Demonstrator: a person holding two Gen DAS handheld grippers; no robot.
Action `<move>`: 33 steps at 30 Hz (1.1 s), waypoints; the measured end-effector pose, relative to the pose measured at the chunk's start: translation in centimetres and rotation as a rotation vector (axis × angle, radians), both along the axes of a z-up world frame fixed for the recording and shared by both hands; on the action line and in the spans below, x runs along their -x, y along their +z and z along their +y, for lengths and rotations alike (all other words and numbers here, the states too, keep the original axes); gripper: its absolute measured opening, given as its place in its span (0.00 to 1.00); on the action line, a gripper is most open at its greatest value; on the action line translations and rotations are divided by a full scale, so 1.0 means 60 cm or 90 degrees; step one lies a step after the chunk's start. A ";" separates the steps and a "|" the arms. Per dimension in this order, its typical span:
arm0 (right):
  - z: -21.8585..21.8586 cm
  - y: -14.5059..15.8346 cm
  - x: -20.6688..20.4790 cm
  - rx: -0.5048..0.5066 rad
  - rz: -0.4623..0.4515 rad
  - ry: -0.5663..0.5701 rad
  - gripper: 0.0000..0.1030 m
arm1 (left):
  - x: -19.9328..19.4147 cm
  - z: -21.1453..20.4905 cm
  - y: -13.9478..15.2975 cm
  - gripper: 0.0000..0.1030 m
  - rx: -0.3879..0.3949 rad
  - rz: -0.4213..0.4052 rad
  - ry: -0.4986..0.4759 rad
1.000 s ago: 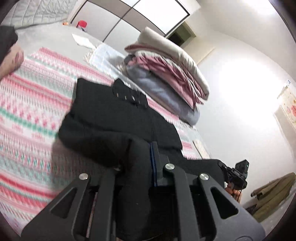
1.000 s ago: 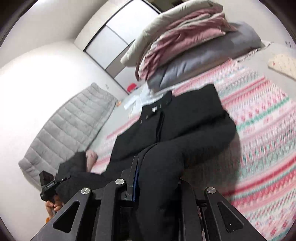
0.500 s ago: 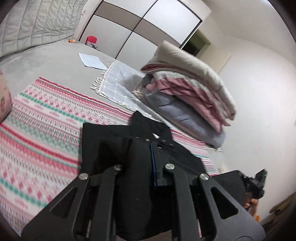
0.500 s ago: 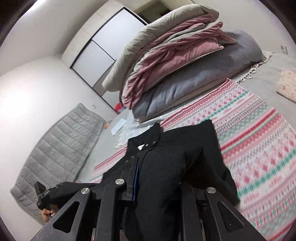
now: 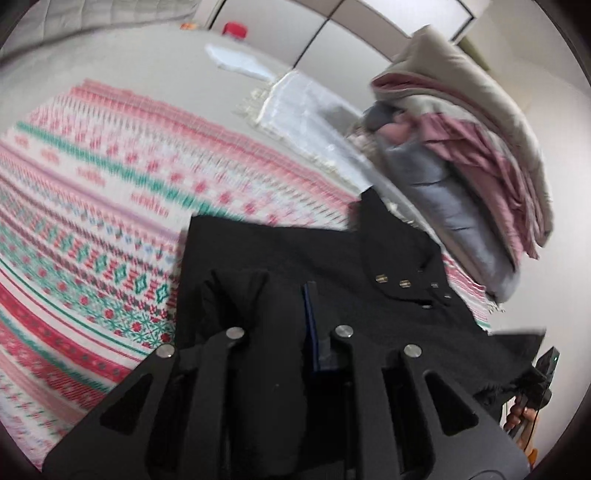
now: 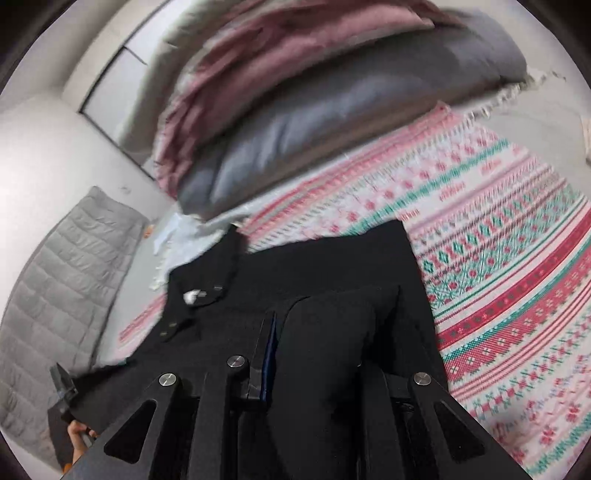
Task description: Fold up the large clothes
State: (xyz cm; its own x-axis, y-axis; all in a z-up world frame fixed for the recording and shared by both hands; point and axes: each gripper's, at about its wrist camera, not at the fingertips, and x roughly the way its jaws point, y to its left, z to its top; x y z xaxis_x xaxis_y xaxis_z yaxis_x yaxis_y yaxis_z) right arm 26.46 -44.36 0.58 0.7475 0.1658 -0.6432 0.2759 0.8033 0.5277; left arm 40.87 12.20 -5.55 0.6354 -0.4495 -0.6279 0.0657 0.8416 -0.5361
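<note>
A black coat [image 5: 332,258] lies on a rug patterned in pink, red and green bands [image 5: 92,221], its collar end with a row of small metal buttons pointing toward a stack of folded bedding [image 5: 480,147] in beige, pink and grey that sits at the rug's far edge. The left gripper [image 5: 284,306] has a thick fold of the coat's black cloth bunched between its fingers, and its jaws are opening a little at this moment while the cloth sits between the pads and appears gripped by them. The right gripper [image 6: 314,325] is clamped on another fold of the same coat [image 6: 332,258], the cloth filling the narrow gap between its fingers. Each gripper shows at the edge of the other's view, held in a person's hand [image 5: 521,413] and joined to the other by a stretched edge of the coat. In the left wrist view a pale fringed cloth [image 5: 306,103] lies on the grey floor beyond the rug, with a small red object [image 5: 234,28] near the wardrobe doors. In the right wrist view a grey quilted mat [image 6: 55,295] lies along the wall, well apart from the coat; both views are blurred
</note>
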 end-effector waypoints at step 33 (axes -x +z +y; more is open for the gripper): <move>-0.058 -0.111 0.112 -0.132 0.073 0.042 0.62 | 0.094 0.044 -0.091 0.78 0.036 0.071 -0.129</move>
State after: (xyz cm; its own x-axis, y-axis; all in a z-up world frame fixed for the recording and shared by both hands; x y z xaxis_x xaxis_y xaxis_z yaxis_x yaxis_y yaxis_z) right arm 19.76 -47.84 -6.08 0.6550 0.3487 -0.6704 0.2939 0.6998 0.6511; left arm 35.21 14.82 -11.03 0.4562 -0.5969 -0.6600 0.1676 0.7860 -0.5950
